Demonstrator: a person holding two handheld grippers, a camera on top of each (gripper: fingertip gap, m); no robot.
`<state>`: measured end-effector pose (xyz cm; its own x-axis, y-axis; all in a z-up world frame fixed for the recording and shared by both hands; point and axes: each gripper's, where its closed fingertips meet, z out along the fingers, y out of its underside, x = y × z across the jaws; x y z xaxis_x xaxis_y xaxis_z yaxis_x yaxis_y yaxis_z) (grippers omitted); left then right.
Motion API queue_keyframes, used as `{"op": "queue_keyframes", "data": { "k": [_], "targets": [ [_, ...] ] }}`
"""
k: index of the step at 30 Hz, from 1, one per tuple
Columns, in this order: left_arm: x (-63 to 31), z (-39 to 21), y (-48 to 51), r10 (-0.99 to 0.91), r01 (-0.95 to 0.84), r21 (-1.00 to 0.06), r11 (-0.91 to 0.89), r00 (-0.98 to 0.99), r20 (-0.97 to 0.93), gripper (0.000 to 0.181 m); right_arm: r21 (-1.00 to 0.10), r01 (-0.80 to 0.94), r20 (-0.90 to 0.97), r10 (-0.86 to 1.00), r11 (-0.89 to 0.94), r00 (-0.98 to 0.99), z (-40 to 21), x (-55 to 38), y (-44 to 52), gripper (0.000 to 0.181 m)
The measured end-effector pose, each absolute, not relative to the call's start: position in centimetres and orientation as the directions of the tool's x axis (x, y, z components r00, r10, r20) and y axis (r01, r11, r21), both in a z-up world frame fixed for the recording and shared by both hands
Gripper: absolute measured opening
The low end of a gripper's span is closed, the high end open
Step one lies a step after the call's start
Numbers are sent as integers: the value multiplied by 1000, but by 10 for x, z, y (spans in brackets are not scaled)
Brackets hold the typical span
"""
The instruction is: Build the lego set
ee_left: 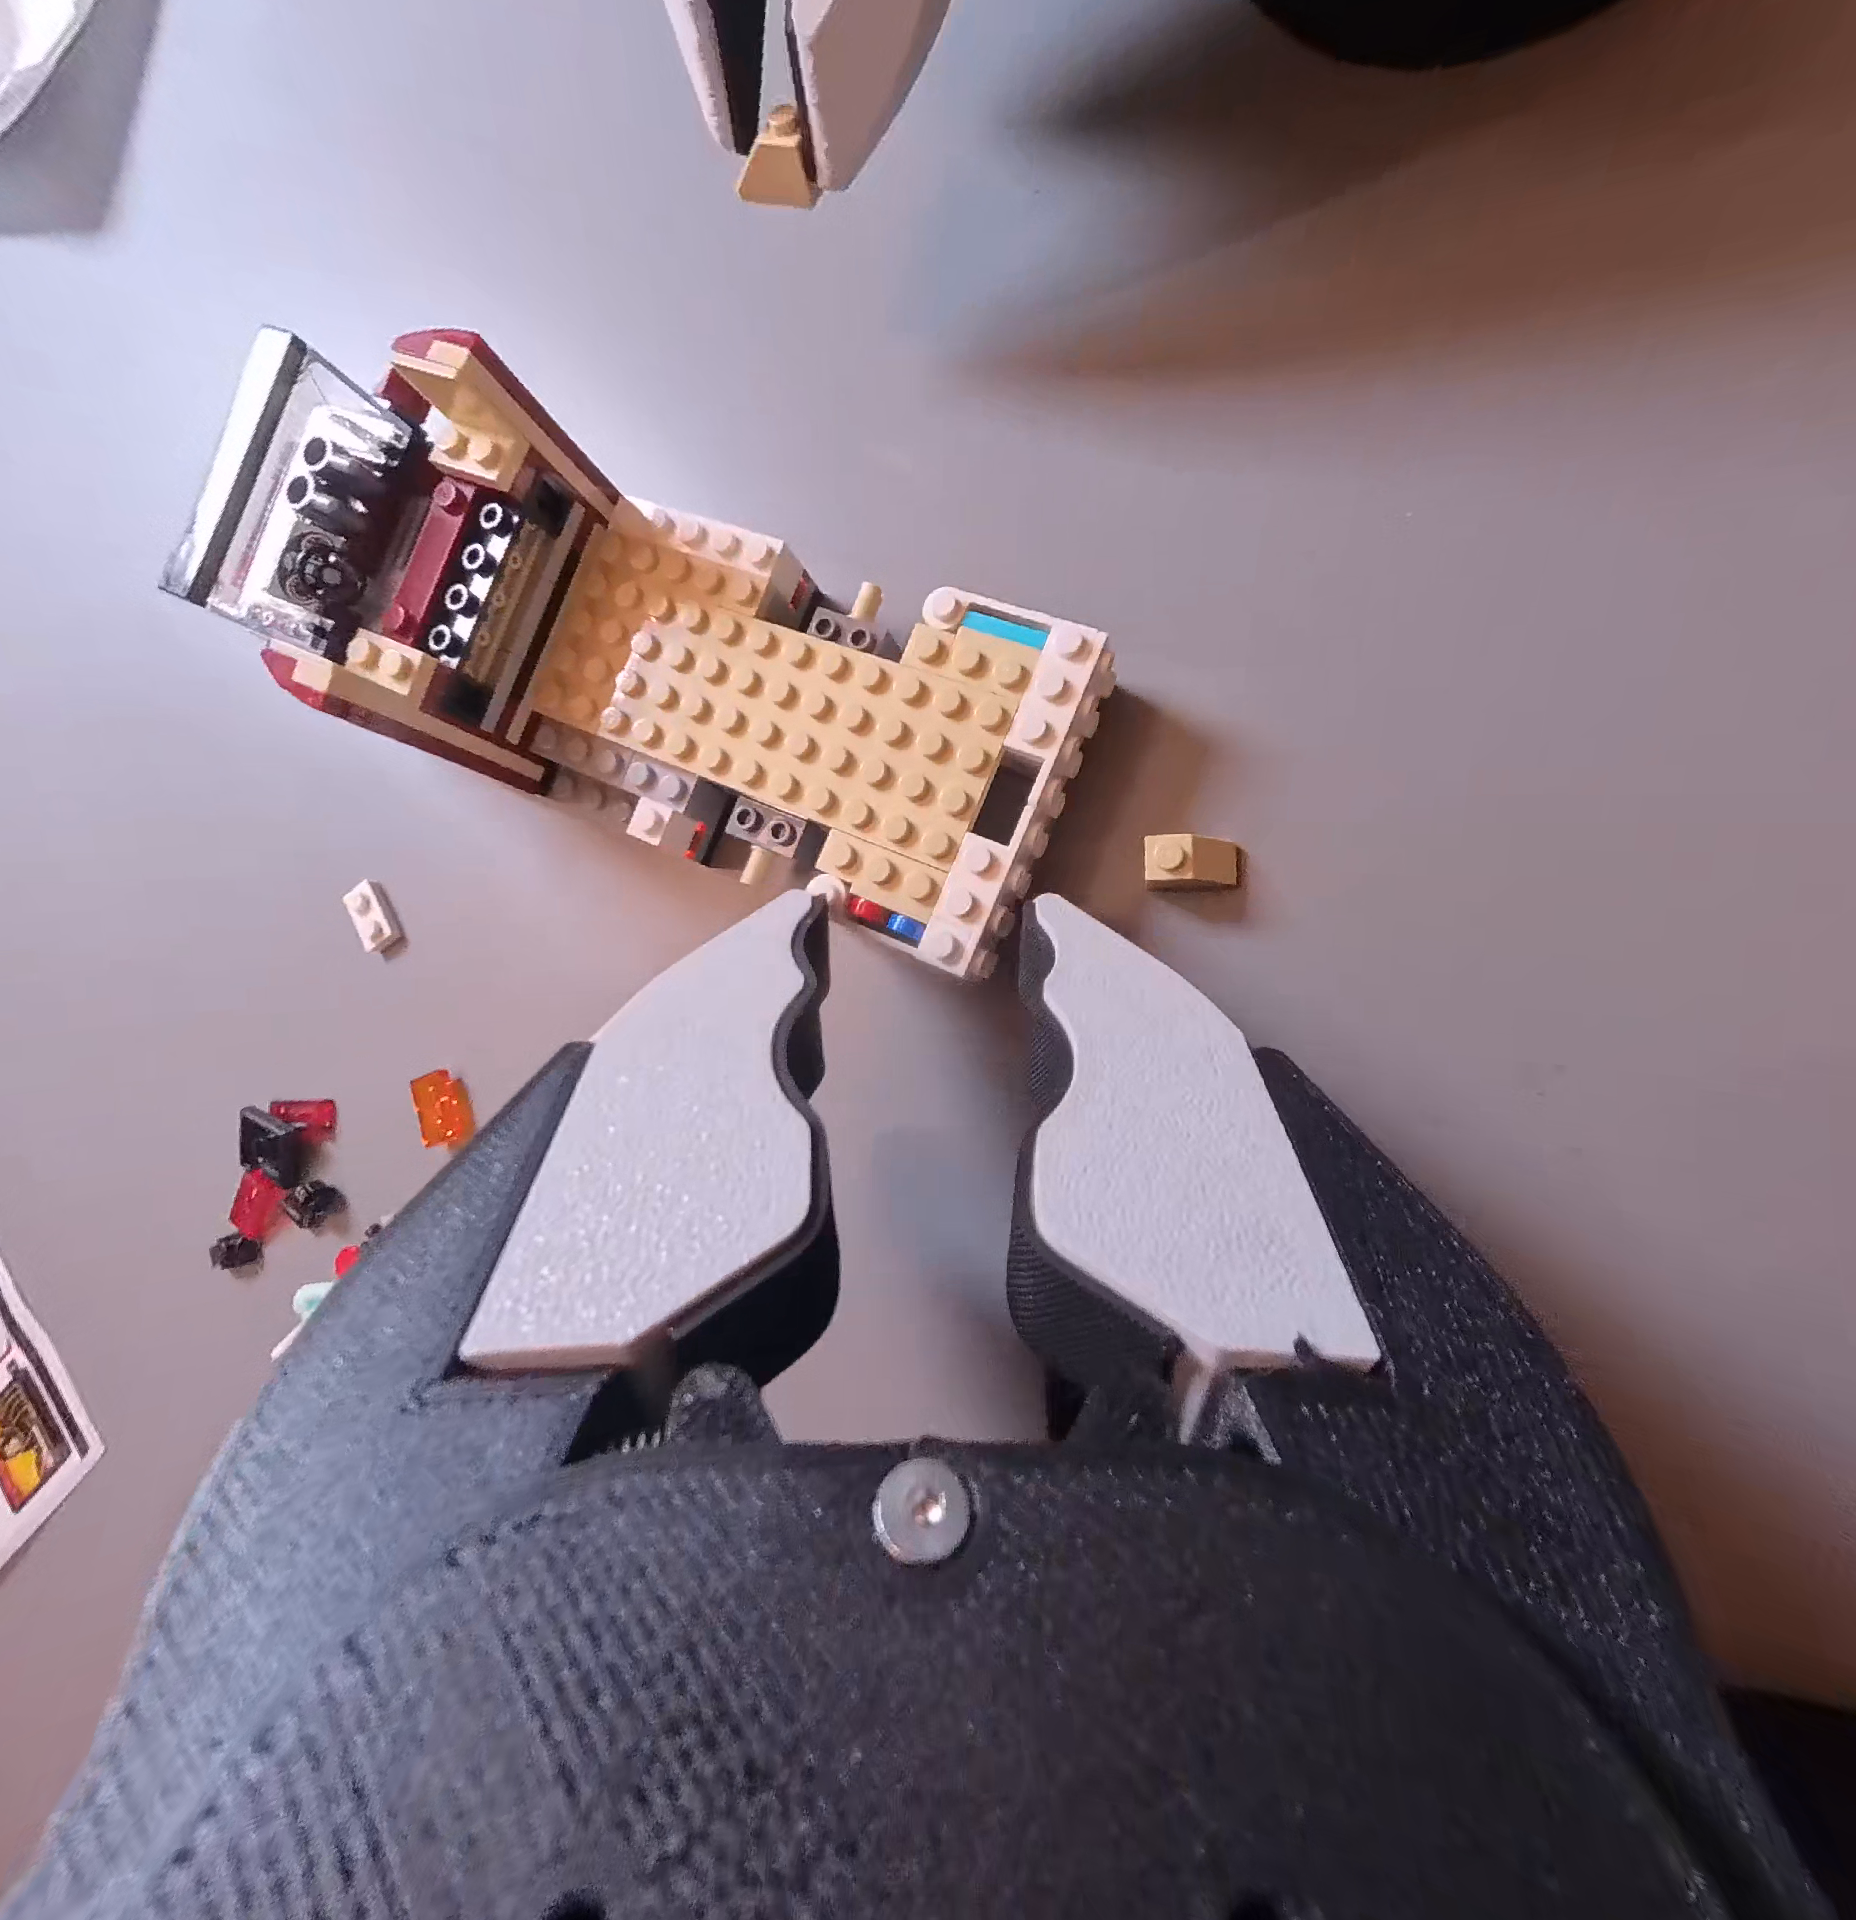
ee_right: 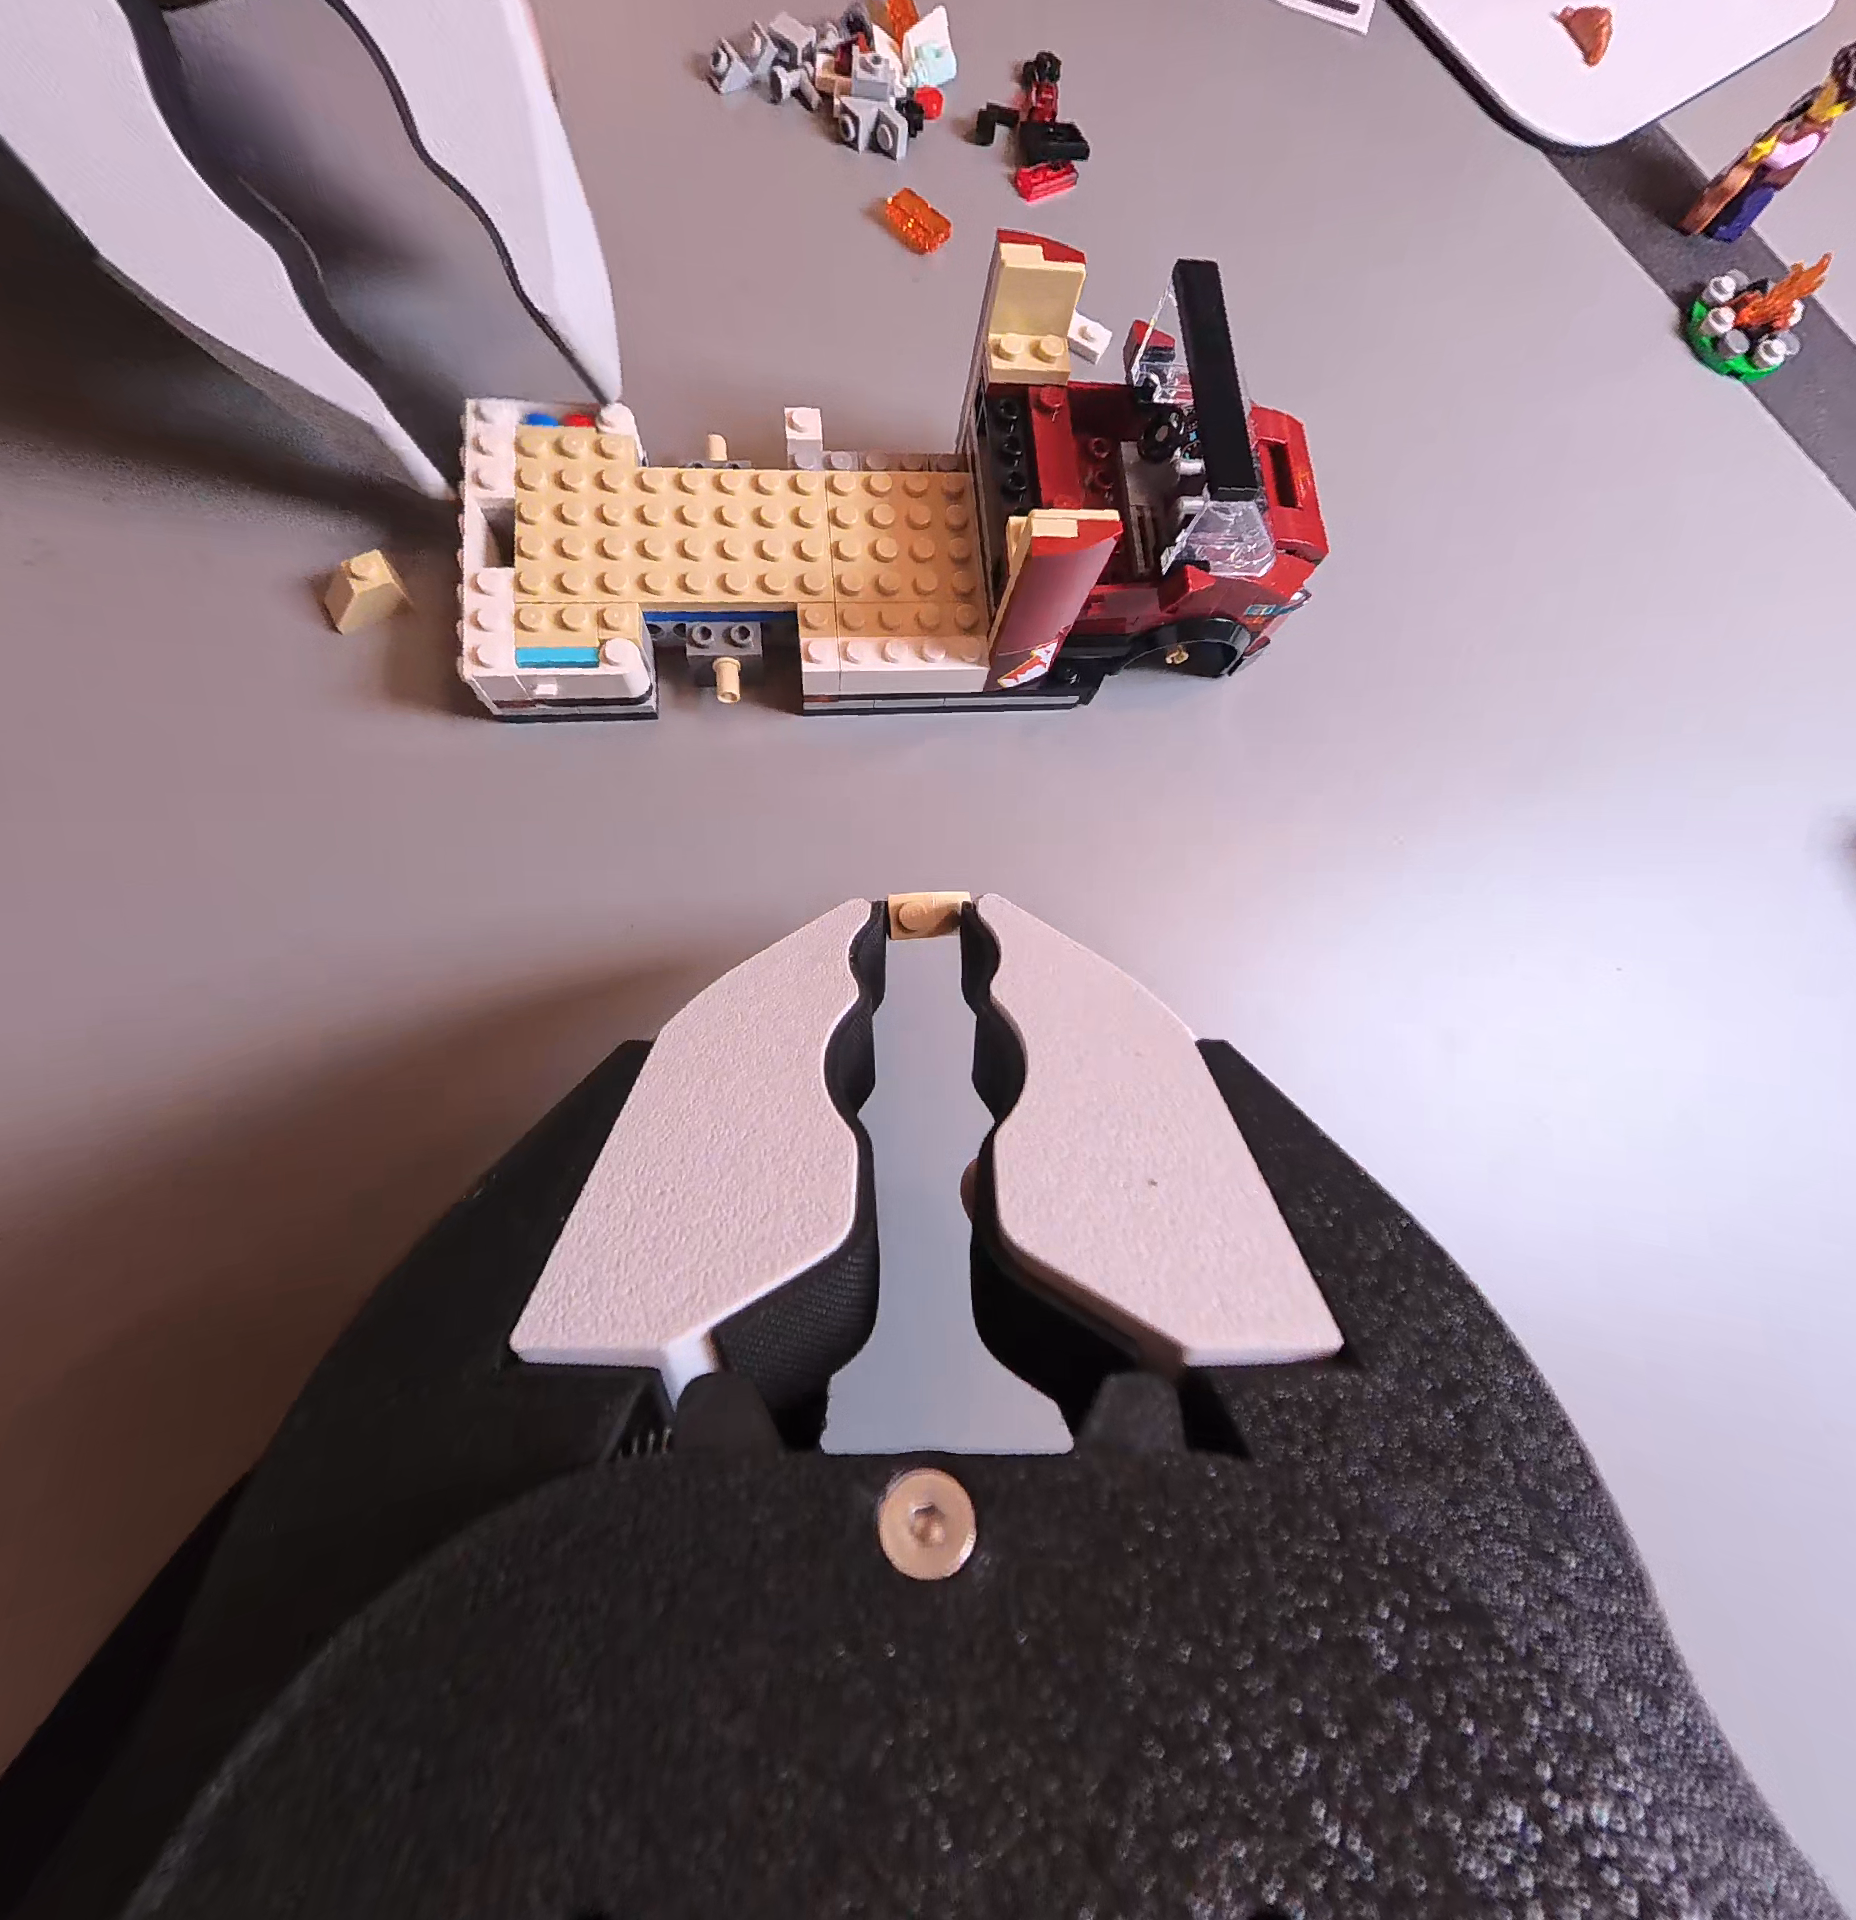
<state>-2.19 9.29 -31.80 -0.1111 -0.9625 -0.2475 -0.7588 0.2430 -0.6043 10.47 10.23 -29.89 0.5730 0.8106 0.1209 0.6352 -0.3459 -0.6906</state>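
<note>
- the right gripper (ee_right: pixel 929 914) was clamped on a small tan slope brick (ee_right: pixel 929 916) at its fingertips, held above the grey table (ee_right: pixel 280 883) and well short of the model.
- the half-built lego truck (ee_right: pixel 799 540) sat on the table ahead of it, with a tan studded bed, white edge bricks and a dark red cab (ee_right: pixel 1194 520) carrying a clear windscreen.
- the left gripper (ee_left: pixel 924 914) had its fingers spread apart, holding nothing, with the tips at the white rear corner of the truck (ee_left: pixel 799 717); whether they touched it could not be told.
- a second tan slope brick (ee_left: pixel 1192 862) lay loose on the table just beside the truck's rear end.
- a white two-stud plate (ee_left: pixel 373 914) lay alone near the truck's side.
- an orange transparent tile (ee_left: pixel 443 1110) lay near a small cluster of red and black pieces (ee_left: pixel 275 1174).
- a pile of grey and mixed loose pieces (ee_right: pixel 841 83) sat beyond the truck.
- a minifigure (ee_right: pixel 1776 145) stood at the far right, near a small campfire build (ee_right: pixel 1750 322).
- an instruction sheet (ee_left: pixel 20 1423) lay at the left edge.
</note>
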Motion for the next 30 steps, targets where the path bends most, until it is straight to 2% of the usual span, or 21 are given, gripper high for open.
{"op": "queue_keyframes", "data": {
  "k": [5, 9, 13, 18, 25, 27, 30],
  "targets": [
    [-18, -319, 95, -954, -759, -583, 291, -187, -233, 54, -695, 635, 120, 816, -337, 565, -298, 101, 100, 14],
    [-15, -326, 94, -944, -767, -550, 330, -255, -211, 41, -698, 636, 125, 818, -330, 562, -295, 98, 99, 13],
    [-15, -326, 92, -954, -792, -534, 295, -212, -213, 40, -706, 629, 122, 818, -327, 562, -287, 98, 100, 13],
    [-12, -325, 67, -978, -815, -558, 154, -44, -204, 40, -720, 631, 122, 842, -290, 525, -270, 87, 105, 13],
    [-15, -323, 26, -987, -803, -583, 120, -34, -156, 40, -676, 722, 188, 914, -145, 360, -253, 49, 110, 13],
    [-16, -317, 18, -991, -785, -607, 122, -57, -125, 46, -651, 749, 186, 932, -120, 311, -253, 39, 108, 13],
    [-16, -293, 21, -997, -713, -698, 72, -51, -51, 47, -618, 780, 174, 950, -99, 259, -255, 28, 107, 13]
  ]
}}
